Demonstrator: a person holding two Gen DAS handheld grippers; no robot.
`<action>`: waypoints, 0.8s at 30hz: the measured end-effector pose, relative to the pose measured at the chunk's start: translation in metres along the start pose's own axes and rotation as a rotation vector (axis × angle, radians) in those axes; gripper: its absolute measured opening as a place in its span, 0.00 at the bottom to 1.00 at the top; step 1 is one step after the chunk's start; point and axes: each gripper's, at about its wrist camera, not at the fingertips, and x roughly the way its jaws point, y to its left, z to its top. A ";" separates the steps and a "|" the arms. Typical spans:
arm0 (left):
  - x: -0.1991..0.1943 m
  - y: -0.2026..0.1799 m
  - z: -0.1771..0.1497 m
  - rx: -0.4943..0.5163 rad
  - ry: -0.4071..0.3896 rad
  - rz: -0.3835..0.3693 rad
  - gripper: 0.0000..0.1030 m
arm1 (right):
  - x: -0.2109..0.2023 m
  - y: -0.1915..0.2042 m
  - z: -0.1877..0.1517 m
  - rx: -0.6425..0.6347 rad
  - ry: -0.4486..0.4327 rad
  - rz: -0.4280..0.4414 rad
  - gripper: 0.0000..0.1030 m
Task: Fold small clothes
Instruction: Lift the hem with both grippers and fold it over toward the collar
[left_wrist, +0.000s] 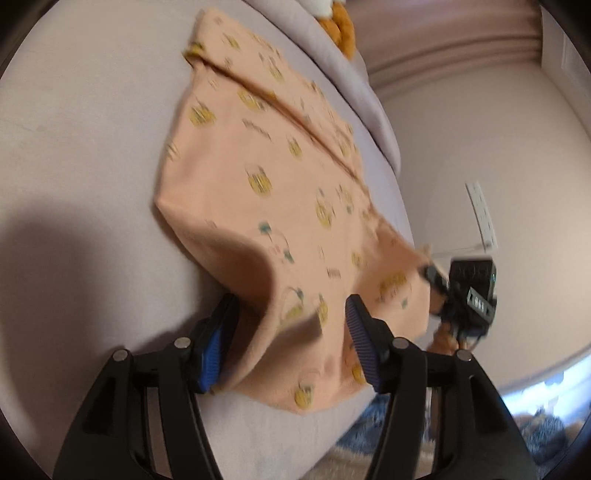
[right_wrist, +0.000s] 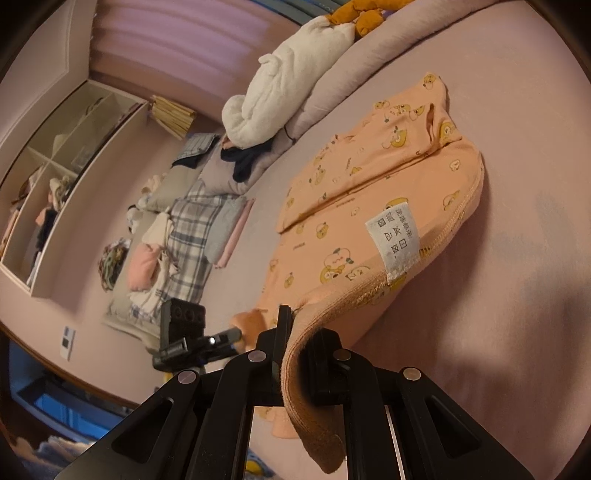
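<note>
A small peach garment (left_wrist: 266, 177) with yellow bear prints lies on a pale bed sheet (left_wrist: 81, 147). My left gripper (left_wrist: 291, 325) is open, its blue-padded fingers (left_wrist: 212, 354) astride the garment's near edge, which lies loose between them. My right gripper (right_wrist: 299, 347) is shut on the garment's hem (right_wrist: 306, 387) and lifts it off the sheet, inside out, with a white care label (right_wrist: 393, 240) showing. The right gripper also shows in the left wrist view (left_wrist: 430, 275), at the garment's far corner. The left gripper shows in the right wrist view (right_wrist: 221, 338).
A rolled white blanket (right_wrist: 280, 96), an orange plush toy (right_wrist: 365, 14) and a long pillow (right_wrist: 354, 74) lie along the bed's far side. Folded and loose clothes (right_wrist: 192, 229) are piled beside them. Open shelves (right_wrist: 55, 177) stand by the wall. A rug (left_wrist: 388, 428) lies below the bed edge.
</note>
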 end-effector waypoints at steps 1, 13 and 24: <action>0.000 -0.002 -0.003 0.015 0.011 -0.002 0.57 | 0.000 0.000 0.000 0.000 0.001 -0.003 0.10; -0.007 0.001 -0.022 -0.076 -0.060 -0.094 0.05 | -0.004 0.000 -0.002 -0.024 0.004 -0.047 0.10; -0.033 -0.013 0.013 -0.125 -0.243 -0.248 0.04 | -0.020 0.002 0.017 0.010 -0.111 0.068 0.10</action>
